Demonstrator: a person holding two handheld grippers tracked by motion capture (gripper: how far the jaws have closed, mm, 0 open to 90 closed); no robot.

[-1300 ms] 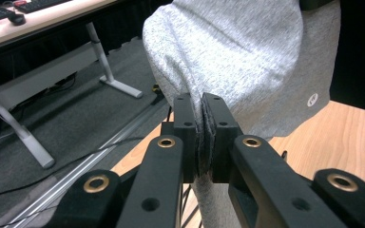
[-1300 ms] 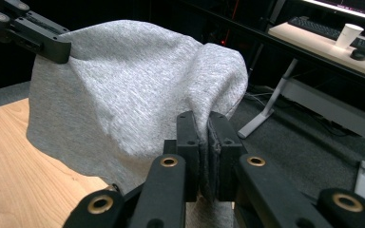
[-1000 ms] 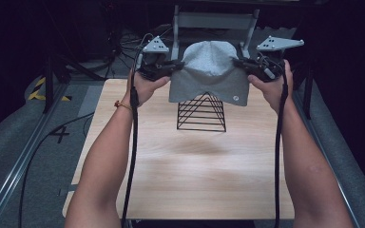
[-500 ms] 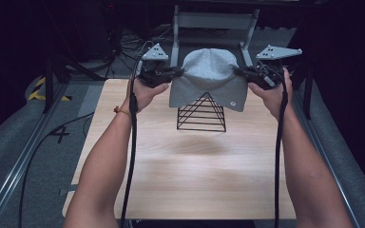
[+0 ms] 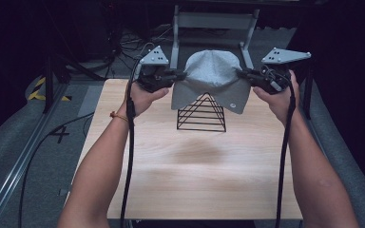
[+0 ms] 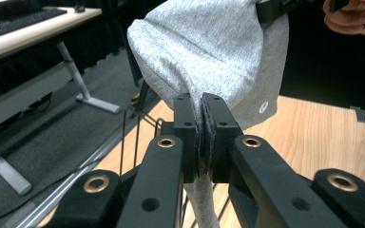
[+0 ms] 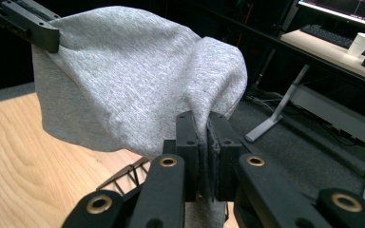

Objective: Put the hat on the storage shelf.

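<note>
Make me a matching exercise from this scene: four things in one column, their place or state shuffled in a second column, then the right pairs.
1. grey cloth
2. wire pyramid stand
3. left tool
4. right tool

A. stands on the wooden table
B. shut on the cloth's left edge
C. held stretched above the stand
D. shut on the cloth's right edge

Pairs: 1-C, 2-A, 3-B, 4-D
</note>
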